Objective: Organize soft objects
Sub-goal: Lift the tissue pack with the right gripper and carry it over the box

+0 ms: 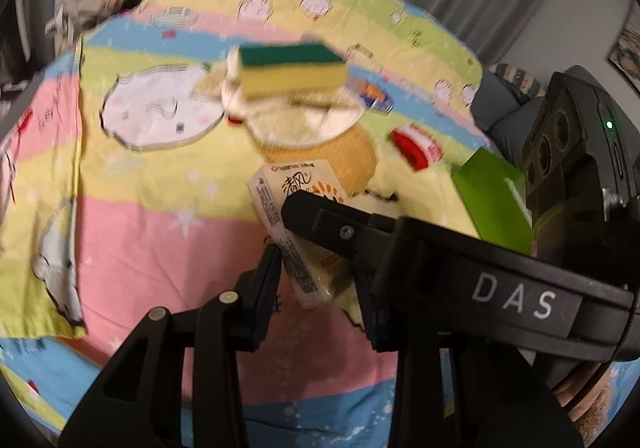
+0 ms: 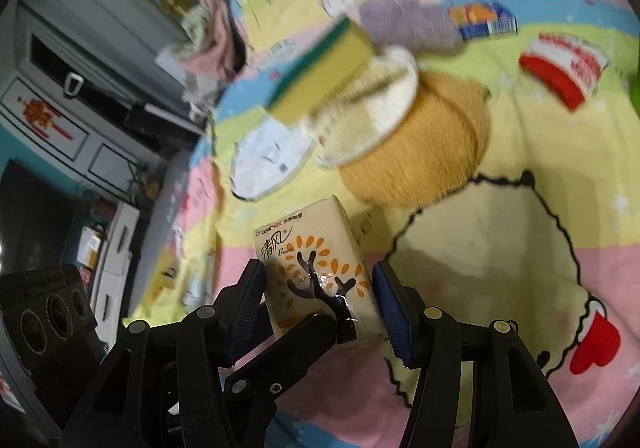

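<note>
A beige tissue pack (image 1: 298, 224) with an orange tree print lies on the patterned bedsheet (image 1: 140, 232). My left gripper (image 1: 318, 280) has a finger on each side of its near end. My right gripper (image 2: 320, 300) also straddles the pack (image 2: 316, 268); its blue pads (image 2: 394, 312) stand a little off the sides. The right gripper's arm crosses the left wrist view (image 1: 460, 268). Beyond lie a yellow-green sponge (image 1: 290, 70) on a round white pad (image 1: 304, 116) and an orange yarn ball (image 2: 420, 152).
A red-white pack (image 2: 564, 66), a blue-orange pack (image 2: 482, 20) and a purple cloth (image 2: 408, 22) lie further back. A green box (image 1: 496, 200) sits at the right. Crumpled pink and green cloths (image 2: 208, 32) lie at the bed's far edge, cabinets beyond.
</note>
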Available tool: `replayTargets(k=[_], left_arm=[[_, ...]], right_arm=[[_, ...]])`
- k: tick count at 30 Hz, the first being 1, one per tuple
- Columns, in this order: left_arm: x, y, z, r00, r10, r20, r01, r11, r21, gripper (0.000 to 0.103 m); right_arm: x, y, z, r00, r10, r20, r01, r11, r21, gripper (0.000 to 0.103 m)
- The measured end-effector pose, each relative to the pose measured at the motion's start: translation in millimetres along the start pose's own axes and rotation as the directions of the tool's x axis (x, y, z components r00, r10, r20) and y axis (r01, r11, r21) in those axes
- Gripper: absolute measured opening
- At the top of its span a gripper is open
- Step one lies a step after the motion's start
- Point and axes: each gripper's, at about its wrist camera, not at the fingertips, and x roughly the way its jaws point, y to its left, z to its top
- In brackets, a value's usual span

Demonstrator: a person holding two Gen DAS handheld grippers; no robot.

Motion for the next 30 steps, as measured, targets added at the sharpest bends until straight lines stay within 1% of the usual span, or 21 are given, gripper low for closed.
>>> replayTargets(k=[4,7,10,13,19,23,26,27,29,30], left_arm=[[-14,-7,2,0.997,-0.043,0.071,0.04,0.998,0.045,0.034],[-26,-14,3,0.987,-0.065,0.146,0.053,0.995,0.089,0.034],[-33,-22,5,0.978,-0.082,0.191,0.059,0.991,0.123,0.034],[-37,-28,5,0.97,-0.099,0.222,0.067,0.987,0.147,0.034],[-43,-43,5,0.96,-0.12,0.252,0.075,0.981,0.181,0.034],[-46,-54,4,0.953,-0.143,0.268,0.093,0.977,0.19,0.034],[-46,-64,5,0.944,-0.185,0.271,0.132,0.97,0.203,0.034],[-46,-68,6,0.937,-0.217,0.273,0.167,0.966,0.196,0.034],[-45,-73,8,0.927,-0.257,0.272,0.21,0.959,0.19,0.034],[-44,-79,10,0.923,-0.277,0.266,0.23,0.953,0.195,0.034]], right_arm=[[-20,13,0,0.996,0.002,0.088,0.001,0.999,-0.033,0.059],[-38,24,-1,0.986,-0.026,0.164,0.035,0.998,-0.053,0.059],[-54,35,-4,0.965,-0.029,0.259,0.052,0.995,-0.083,0.059],[-67,39,-8,0.946,-0.035,0.322,0.071,0.992,-0.1,0.059],[-85,37,-9,0.924,-0.033,0.38,0.077,0.992,-0.101,0.059],[-95,35,-9,0.917,-0.037,0.397,0.08,0.992,-0.093,0.059],[-105,35,-10,0.907,-0.055,0.417,0.1,0.991,-0.089,0.059],[-109,34,-10,0.903,-0.064,0.424,0.109,0.991,-0.082,0.059],[-120,31,-10,0.895,-0.092,0.436,0.131,0.99,-0.061,0.059],[-126,30,-10,0.888,-0.103,0.448,0.144,0.988,-0.059,0.059]])
